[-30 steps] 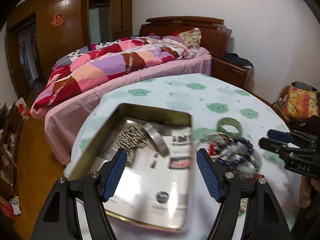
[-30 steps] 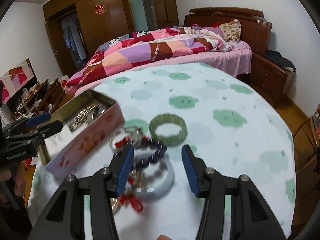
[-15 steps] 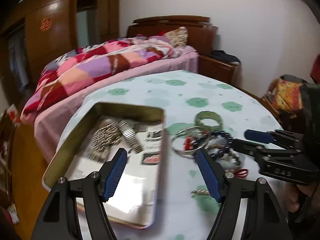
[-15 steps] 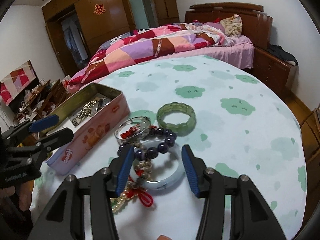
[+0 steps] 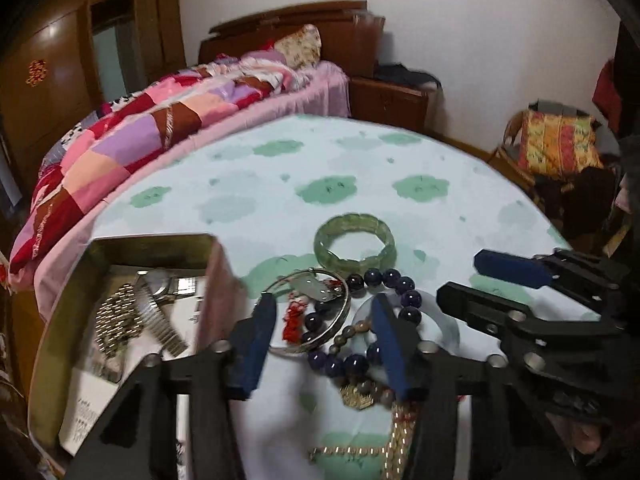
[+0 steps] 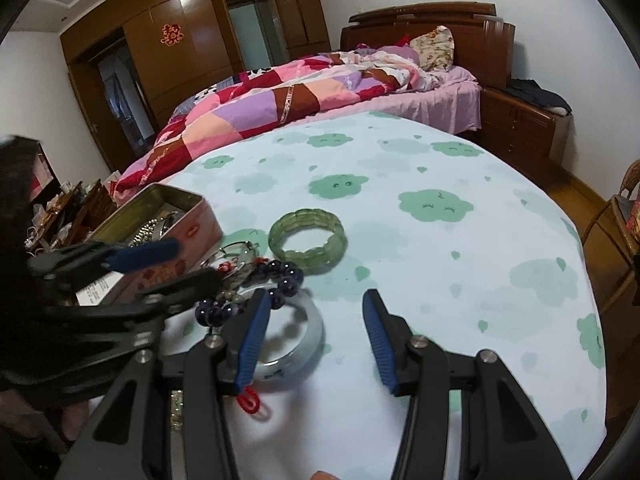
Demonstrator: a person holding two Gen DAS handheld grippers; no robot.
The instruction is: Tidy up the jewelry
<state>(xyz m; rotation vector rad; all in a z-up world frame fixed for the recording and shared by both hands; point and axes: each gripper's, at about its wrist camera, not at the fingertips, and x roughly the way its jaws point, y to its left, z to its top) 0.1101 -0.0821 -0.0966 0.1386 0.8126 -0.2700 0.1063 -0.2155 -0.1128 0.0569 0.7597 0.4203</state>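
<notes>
A pile of jewelry lies on the cloud-print tablecloth: a green stone bracelet [image 5: 355, 243] [image 6: 307, 238], a dark purple bead bracelet [image 5: 384, 280] [image 6: 286, 280], a thin silver bangle [image 5: 340, 320] with red charms, and a pale jade bangle [image 6: 308, 344]. My left gripper [image 5: 324, 336] is open, its fingers straddling the silver bangle and beads. My right gripper [image 6: 314, 336] is open over the jade bangle and also shows in the left wrist view [image 5: 476, 276]. An open tin box [image 5: 132, 312] [image 6: 160, 208] holds metal watch bands.
A gold chain and red cord [image 5: 396, 432] lie near the table's front edge. The round table's cloth [image 6: 460, 248] stretches right of the jewelry. A bed with a patchwork quilt [image 6: 300, 96] stands behind, and a wicker chair with a cushion [image 5: 556, 148] at right.
My left gripper has moved right from over the tin box to over the jewelry pile, and its fingers stand closer together. My right gripper has moved slightly forward over the jade bangle.
</notes>
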